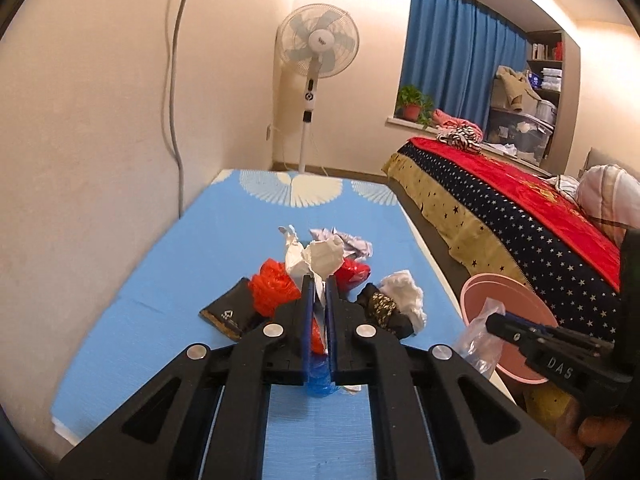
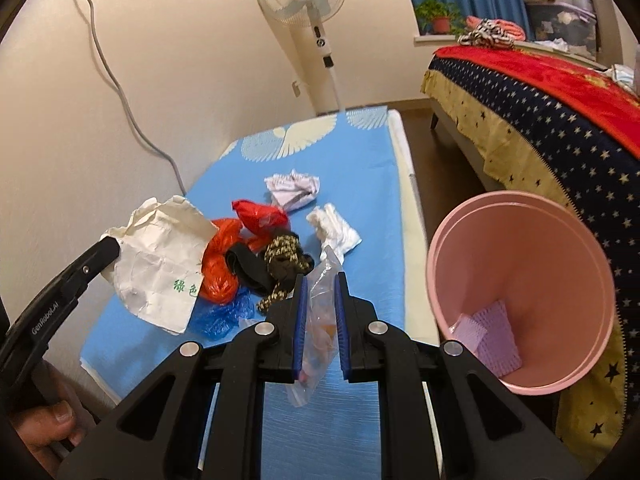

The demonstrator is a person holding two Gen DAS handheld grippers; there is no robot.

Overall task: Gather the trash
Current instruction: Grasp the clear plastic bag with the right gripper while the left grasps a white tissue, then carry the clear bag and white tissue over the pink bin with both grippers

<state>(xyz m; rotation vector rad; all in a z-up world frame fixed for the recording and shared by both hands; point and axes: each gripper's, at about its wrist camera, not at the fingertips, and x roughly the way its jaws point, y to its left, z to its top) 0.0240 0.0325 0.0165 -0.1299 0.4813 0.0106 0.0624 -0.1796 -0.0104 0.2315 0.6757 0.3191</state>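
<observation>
While the left gripper (image 1: 319, 292) points along the blue counter (image 1: 168, 280), its fingers (image 1: 307, 304) are clamped on a crumpled white paper bag (image 1: 316, 258); the bag's bulk stands above the tips. Red plastic bags (image 1: 274, 290), a black packet (image 1: 228, 314), a patterned dark wad (image 1: 382, 306), a white tissue (image 1: 404, 290) and a crumpled printed paper (image 1: 344, 240) lie just beyond. Something blue shows under the fingers; most of it is hidden. At right the right gripper (image 1: 494, 322) holds a clear plastic bag (image 1: 478, 334) before the pink bin (image 1: 504, 296), whose lower part is cut off by that gripper.

Right wrist view: the right gripper's fingers (image 2: 301, 312) pinch the clear bag, which hangs limp below them; its orange contents are hard to make out. The pink bin stands off the counter's right edge, beside the bed (image 2: 560, 128), with purple foam pieces (image 2: 490, 336) inside. The left gripper enters at far left, and the white bag carries green print.

Risks, as judgement: thin film could slip from the pads on the way over; the paper bag, held by one corner, may tear or sag and drag the red bags along; both arms heading for one bin could collide at the rim.
</observation>
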